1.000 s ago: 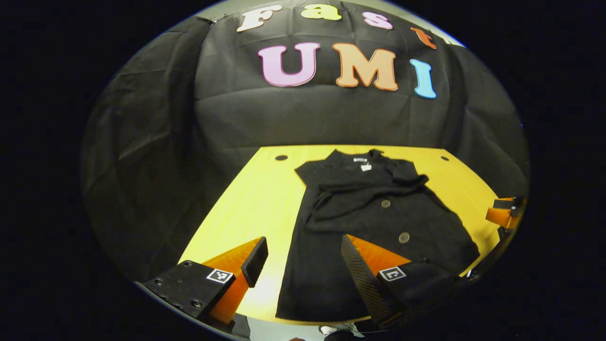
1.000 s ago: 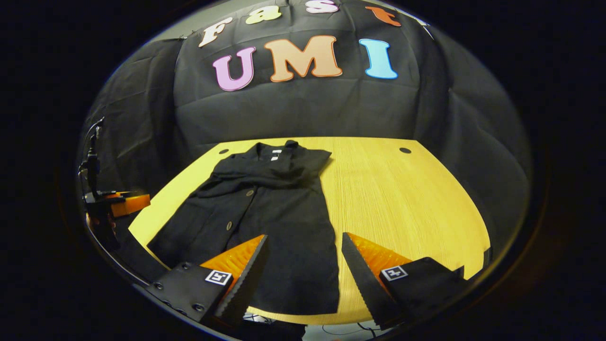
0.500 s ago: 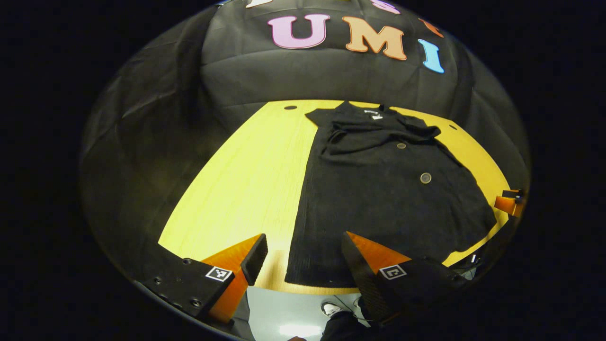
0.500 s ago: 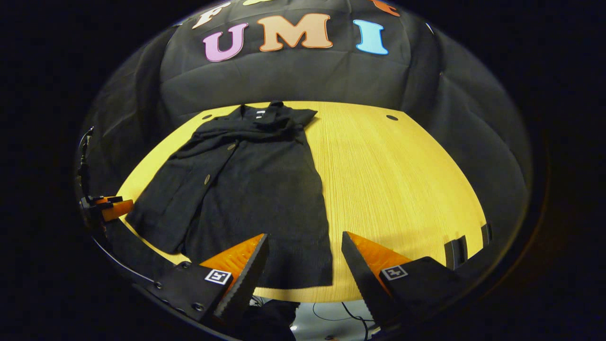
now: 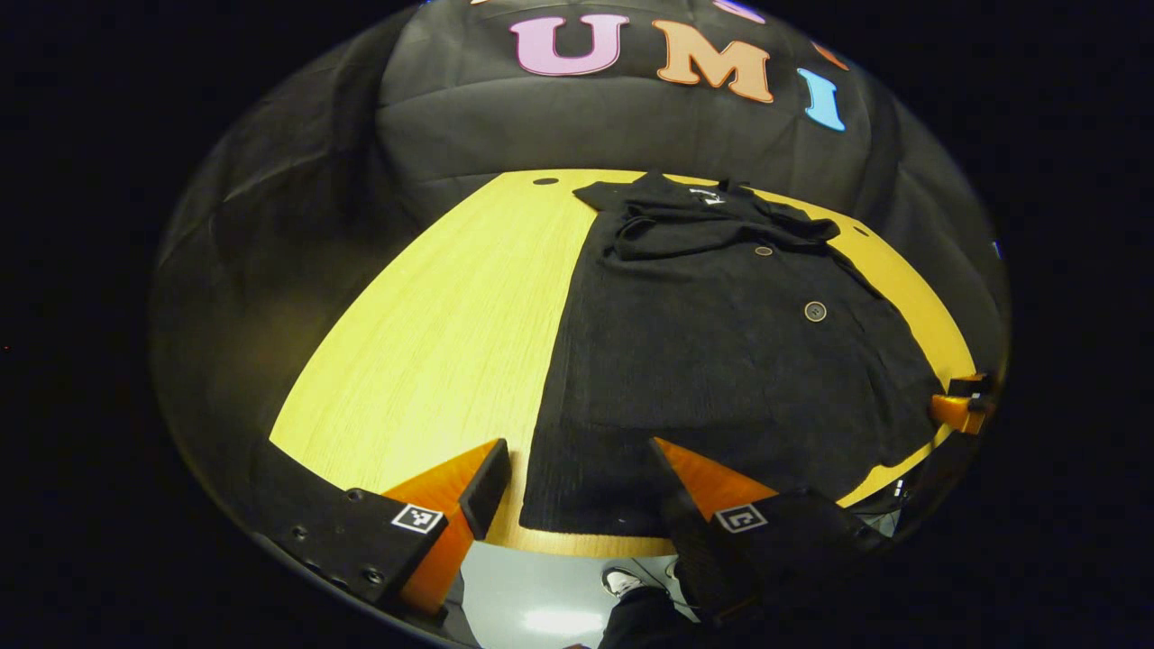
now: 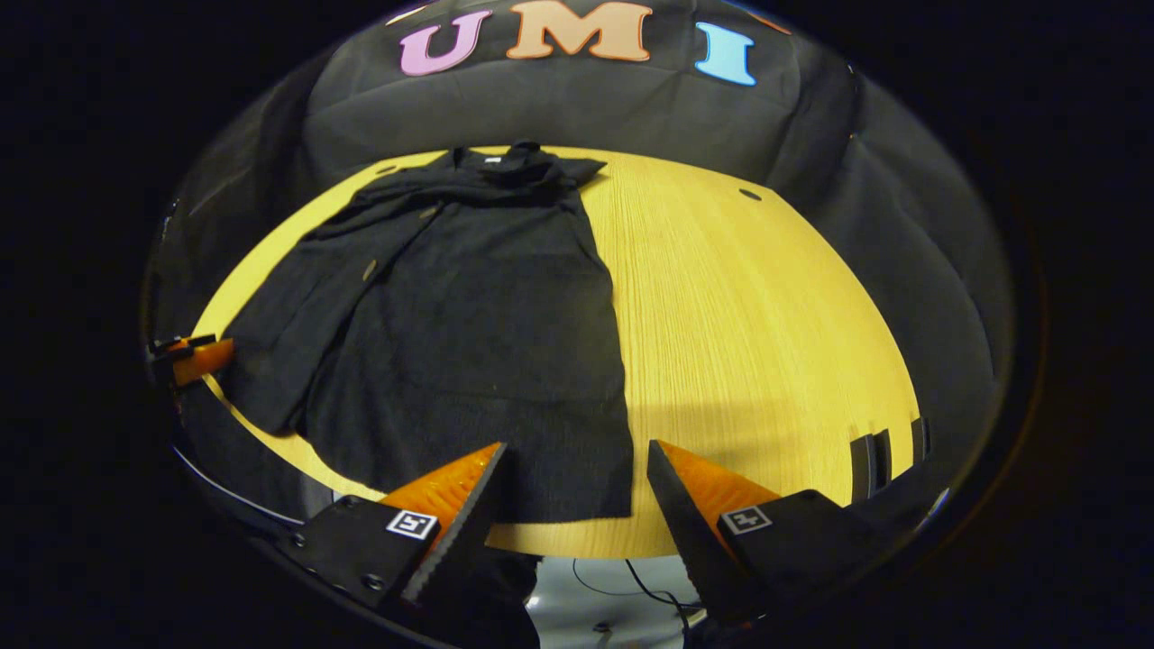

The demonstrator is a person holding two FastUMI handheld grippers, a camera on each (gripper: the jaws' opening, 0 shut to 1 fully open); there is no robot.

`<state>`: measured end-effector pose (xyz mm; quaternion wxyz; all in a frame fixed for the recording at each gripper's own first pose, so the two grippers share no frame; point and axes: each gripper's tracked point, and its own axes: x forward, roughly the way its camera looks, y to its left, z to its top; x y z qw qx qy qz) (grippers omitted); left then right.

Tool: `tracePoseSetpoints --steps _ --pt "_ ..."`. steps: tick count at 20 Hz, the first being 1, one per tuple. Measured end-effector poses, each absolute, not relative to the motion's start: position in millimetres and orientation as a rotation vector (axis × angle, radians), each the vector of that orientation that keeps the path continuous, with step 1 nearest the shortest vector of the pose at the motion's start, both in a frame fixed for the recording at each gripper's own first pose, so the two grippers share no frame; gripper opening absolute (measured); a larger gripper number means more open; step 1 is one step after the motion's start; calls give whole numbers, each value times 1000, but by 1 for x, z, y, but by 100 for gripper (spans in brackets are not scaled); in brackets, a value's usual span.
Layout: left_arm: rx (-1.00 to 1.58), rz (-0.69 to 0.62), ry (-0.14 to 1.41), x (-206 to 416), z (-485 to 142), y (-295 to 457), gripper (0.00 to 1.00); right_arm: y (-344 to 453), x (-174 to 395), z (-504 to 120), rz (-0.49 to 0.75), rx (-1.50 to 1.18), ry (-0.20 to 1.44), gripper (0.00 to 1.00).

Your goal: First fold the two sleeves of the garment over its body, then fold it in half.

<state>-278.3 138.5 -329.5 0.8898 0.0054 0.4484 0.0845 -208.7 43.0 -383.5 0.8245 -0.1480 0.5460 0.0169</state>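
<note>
Lying flat on the yellow table, the black garment stretches away ahead of both sets of jaws, collar at the far end and hem at the near edge. That layout probably suits the last step, since the hem is the edge within easiest reach. Both sleeves look already folded across the chest, bunched just below the collar, so I judge the sleeve step done and the half-fold still to do.

Ahead of the left gripper, the hem's corner sits between the spread jaws, which hold nothing. Ahead of the right gripper, the opposite hem corner lies likewise in the gap, jaws wide apart and empty. Each gripper seems lined up on its own corner so the two can pinch together and carry the hem toward the collar.

Beyond the left jaws and off to their right, two buttons mark the front placket.
</note>
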Motion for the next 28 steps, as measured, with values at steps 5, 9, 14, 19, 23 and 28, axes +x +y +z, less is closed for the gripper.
tracePoseSetpoints --steps 5,9,14,19,23,28 --pt "16 64 914 -274 -332 119 53 57 -207 -395 72 -208 1181 83" --pt "-1 92 942 -270 -336 121 1 76 -209 -396 134 -243 1196 20" --pt "-99 38 1027 -274 -324 118 0 91 -203 -376 213 -237 1137 3" --pt "-117 -10 908 -245 -263 121 0 108 -166 -311 212 -170 928 3" --pt "-73 -59 807 -213 -218 119 0 118 -140 -270 222 -176 831 2" --pt "-48 -62 754 -167 -192 126 0 141 -96 -232 246 -174 722 2"
